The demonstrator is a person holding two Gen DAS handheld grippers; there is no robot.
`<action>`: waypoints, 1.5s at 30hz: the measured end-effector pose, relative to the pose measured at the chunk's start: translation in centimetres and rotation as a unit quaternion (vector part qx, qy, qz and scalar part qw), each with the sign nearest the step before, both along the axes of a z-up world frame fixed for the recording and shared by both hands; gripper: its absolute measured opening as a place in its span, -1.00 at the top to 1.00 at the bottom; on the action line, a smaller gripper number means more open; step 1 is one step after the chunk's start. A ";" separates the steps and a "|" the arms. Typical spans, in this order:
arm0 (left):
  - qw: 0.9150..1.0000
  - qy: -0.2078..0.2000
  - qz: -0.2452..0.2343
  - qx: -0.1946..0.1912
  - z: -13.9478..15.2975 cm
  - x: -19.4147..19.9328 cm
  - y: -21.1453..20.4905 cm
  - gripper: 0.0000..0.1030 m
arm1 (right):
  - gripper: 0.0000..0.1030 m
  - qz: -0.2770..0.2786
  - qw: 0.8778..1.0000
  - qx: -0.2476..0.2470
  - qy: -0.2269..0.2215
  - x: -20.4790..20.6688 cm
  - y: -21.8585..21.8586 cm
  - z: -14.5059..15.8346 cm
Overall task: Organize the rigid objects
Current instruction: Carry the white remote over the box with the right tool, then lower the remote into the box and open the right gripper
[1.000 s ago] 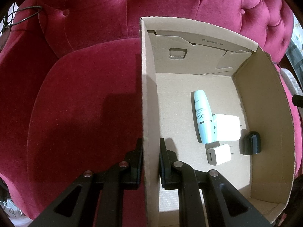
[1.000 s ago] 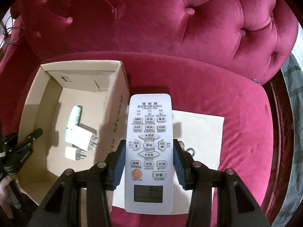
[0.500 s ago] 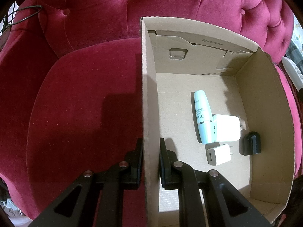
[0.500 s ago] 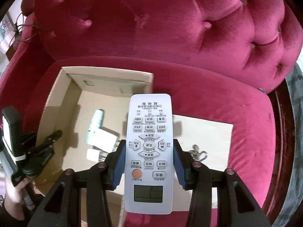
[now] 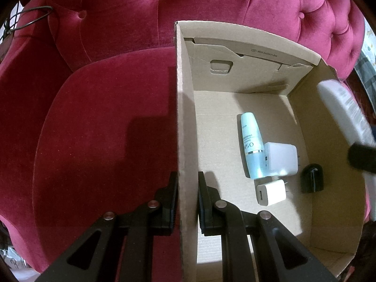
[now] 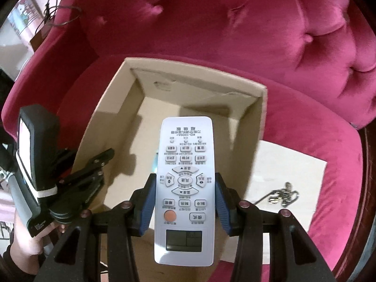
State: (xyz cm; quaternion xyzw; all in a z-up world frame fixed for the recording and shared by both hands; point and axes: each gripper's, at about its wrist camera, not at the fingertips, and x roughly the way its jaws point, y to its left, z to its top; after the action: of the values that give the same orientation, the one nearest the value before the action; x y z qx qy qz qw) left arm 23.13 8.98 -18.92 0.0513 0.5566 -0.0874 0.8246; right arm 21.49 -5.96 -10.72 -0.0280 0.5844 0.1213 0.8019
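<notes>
We have the white remote control (image 6: 184, 188) clamped across its middle in our right tongs (image 6: 185, 202), the blue pads (image 6: 148, 202) pressing its two long edges, buttons facing up and its small display end toward us. It hangs above the open cardboard box (image 6: 262, 117), over the box floor; in the left wrist view its far end shows blurred past the box's right wall (image 5: 338, 103).

Our left tongs (image 5: 186, 202) are closed on the box's left wall (image 5: 185, 129), one finger outside and one inside, gripping the cardboard between them.

On the box floor lie a pale blue tube (image 5: 251, 145), a larger white charger (image 5: 280, 158) touching the tube's lower end, a smaller white charger (image 5: 271, 192) just below them, and a black plug-like piece (image 5: 312, 181) near the right wall, apart from the others.

The box sits on the seat of a red tufted velvet armchair (image 6: 235, 23). To the right of the box a pale sheet (image 6: 291, 164) lies on the seat, with a bunch of keys (image 6: 284, 193) on it.
</notes>
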 end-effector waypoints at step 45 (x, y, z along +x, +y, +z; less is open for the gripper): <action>1.000 0.000 0.000 -0.001 0.2 0.1 -0.1 0.70 | 0.03 0.018 0.999 -0.006 0.045 -0.7 4.0 -8.3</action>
State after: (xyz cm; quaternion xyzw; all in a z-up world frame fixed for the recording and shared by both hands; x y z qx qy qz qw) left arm 23.21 8.92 -18.73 0.0507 0.5568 -0.0882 0.8244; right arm 20.78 -1.91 -19.04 -0.0384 0.6197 0.1333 0.7725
